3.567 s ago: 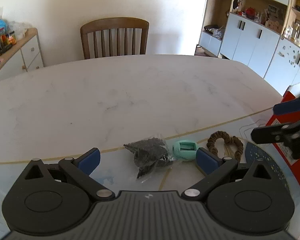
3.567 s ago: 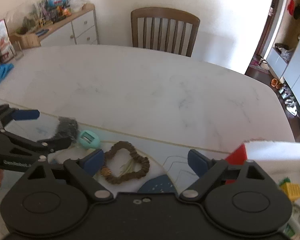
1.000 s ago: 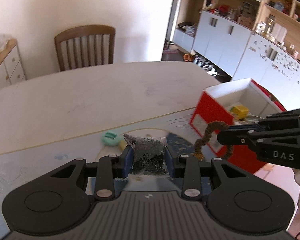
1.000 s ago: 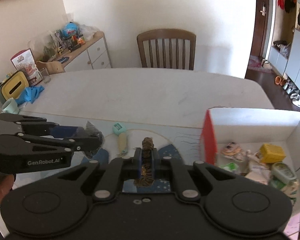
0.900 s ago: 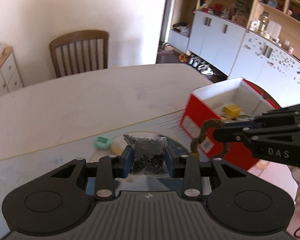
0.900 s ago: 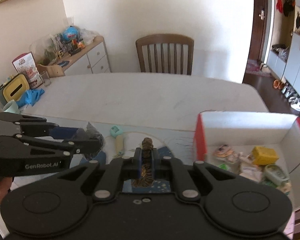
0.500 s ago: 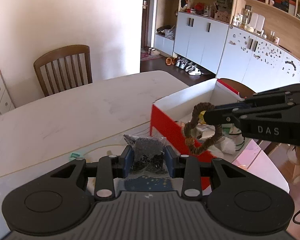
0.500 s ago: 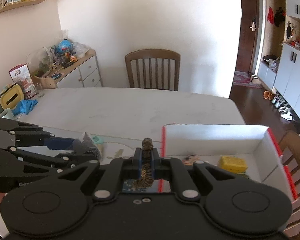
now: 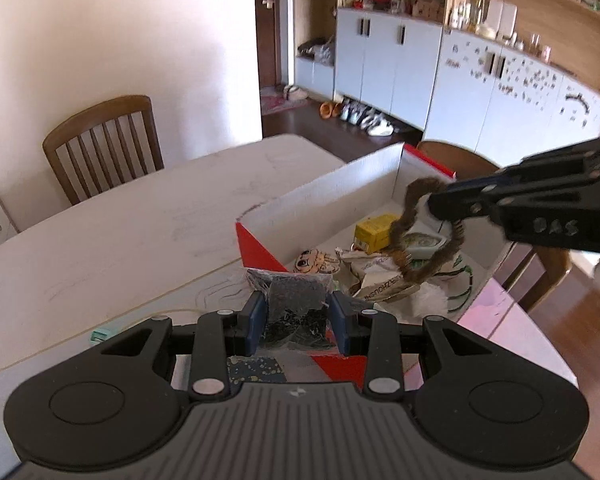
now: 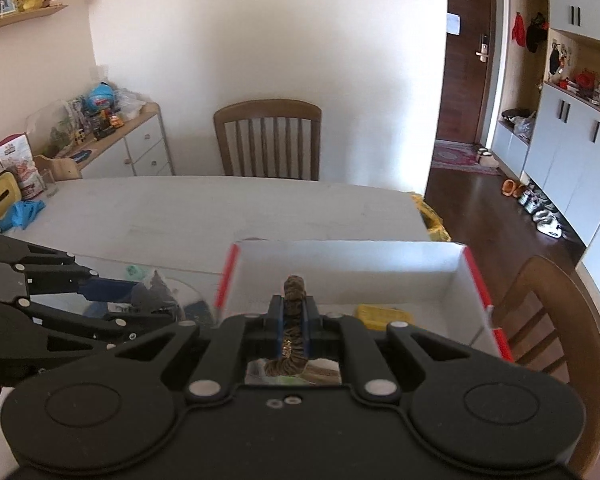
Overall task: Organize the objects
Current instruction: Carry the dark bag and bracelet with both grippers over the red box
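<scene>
R gripper (image 10: 294, 322) is clamped on a brown scrunchie (image 9: 420, 236), which hangs in the air over the open red-and-white box (image 9: 332, 196), above the yellow pack (image 9: 374, 232) and papers inside. L gripper (image 9: 296, 318) is clenched on a clear bag of dark bits (image 9: 294, 304), held just outside the box's near red corner, over the table (image 9: 140, 232). A small mint-green item (image 10: 134, 271) lies on the table further from the box, L of it in the R wrist view.
</scene>
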The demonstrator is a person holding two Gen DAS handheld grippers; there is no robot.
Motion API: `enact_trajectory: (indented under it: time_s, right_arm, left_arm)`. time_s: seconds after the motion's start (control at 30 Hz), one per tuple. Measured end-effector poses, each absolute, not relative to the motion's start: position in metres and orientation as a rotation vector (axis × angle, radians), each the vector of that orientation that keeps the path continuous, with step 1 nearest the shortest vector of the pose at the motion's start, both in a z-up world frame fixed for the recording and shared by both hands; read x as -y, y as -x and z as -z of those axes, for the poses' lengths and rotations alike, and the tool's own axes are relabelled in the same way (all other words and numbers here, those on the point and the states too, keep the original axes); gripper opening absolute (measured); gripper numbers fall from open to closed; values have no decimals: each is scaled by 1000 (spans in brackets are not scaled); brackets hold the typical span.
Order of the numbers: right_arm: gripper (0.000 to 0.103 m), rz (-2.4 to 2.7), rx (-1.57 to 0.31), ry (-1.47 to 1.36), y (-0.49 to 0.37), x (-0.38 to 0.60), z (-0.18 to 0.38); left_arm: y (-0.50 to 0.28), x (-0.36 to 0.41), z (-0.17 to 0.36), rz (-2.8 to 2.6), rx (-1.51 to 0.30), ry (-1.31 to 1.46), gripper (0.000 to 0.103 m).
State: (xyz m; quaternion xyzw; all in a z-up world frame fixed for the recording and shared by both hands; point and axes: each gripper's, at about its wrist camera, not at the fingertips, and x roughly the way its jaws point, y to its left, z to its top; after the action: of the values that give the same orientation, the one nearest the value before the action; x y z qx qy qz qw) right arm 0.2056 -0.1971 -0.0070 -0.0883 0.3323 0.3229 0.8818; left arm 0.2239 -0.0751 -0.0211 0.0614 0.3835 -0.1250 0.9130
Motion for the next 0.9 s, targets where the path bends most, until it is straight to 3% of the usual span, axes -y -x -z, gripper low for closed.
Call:
enact_trajectory:
  time_s: [0.9]
  right_arm:
    - [7,-682,-840,241,-261,251,67]
  left_arm:
    - [-319,165,74,224,-933,-186,34]
